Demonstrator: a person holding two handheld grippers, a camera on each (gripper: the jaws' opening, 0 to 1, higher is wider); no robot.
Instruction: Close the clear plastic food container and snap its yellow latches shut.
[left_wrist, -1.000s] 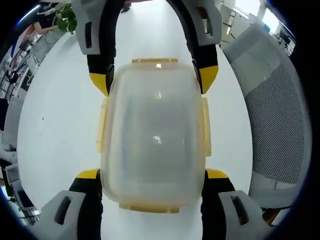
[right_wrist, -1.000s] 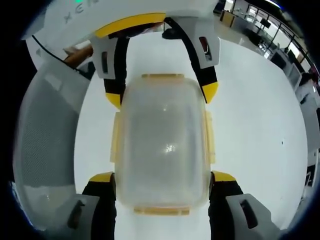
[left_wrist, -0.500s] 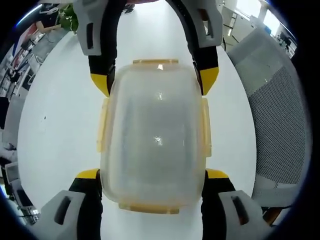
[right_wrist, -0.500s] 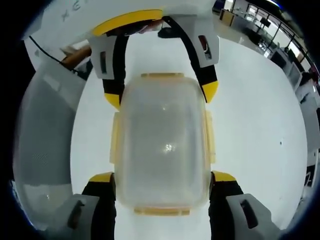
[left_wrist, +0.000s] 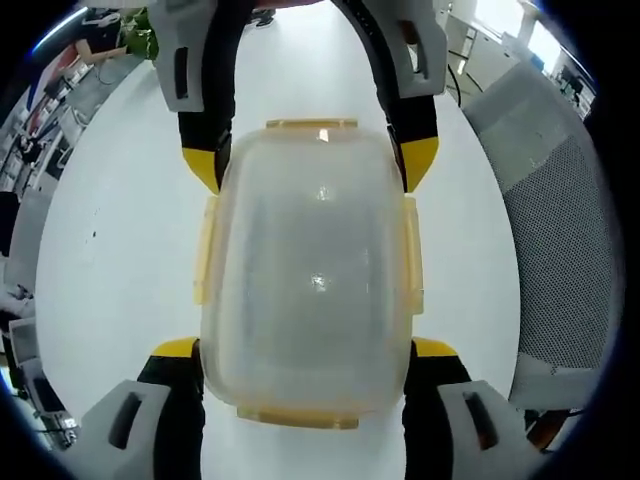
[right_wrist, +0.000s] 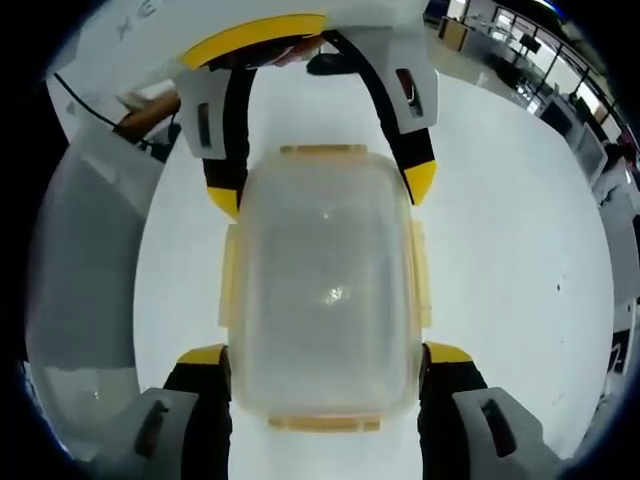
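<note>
The clear plastic container has its lid on and lies lengthwise between both grippers above the white table. Yellow latches line its two long sides, and another yellow latch sits at each end. I cannot tell whether they are snapped. My left gripper clamps the near end in the left gripper view, its yellow fingertips pressed on the sides. My right gripper clamps the opposite end. Each also shows at the top of the other view: right gripper, left gripper.
A grey mesh chair stands close beside the table edge. A green plant and office furniture lie beyond the table. A person's hand shows behind the left gripper.
The container and both grips stay as they were. Only the background has drifted slightly with the hands.
</note>
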